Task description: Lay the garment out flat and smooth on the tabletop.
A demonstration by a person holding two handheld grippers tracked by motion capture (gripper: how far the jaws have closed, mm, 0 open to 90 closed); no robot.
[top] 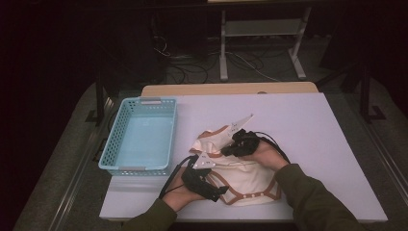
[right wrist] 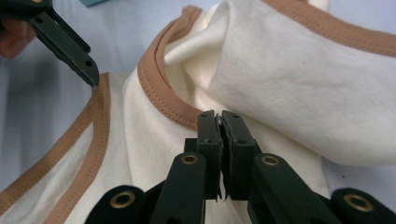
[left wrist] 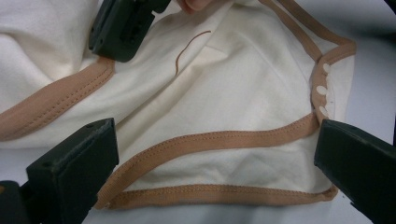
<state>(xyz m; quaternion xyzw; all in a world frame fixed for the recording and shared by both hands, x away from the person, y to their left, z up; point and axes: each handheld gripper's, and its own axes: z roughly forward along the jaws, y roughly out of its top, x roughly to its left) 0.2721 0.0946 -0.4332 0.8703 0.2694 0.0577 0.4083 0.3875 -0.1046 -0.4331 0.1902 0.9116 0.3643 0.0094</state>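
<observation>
Cream garment being handled on white tabletop (top: 298,144), both grippers on it.

Tabletop has bare room right and behind; blue basket (top: 139,137) sits left, just beside the cream garment (top: 250,180) with tan trim, which lies at the near edge. Right gripper (right wrist: 219,122) is pinched tight on a fold of cloth near the tan neckline, likely to lift or fold it. Left gripper (left wrist: 215,154) stands wide, straddling the snap-button hem, gripping nothing.

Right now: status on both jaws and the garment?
Right gripper shut on cream garment. Left gripper open, jaws straddling the tan-trimmed hem, not pinching. Blue basket beside it; nothing in the way.
</observation>
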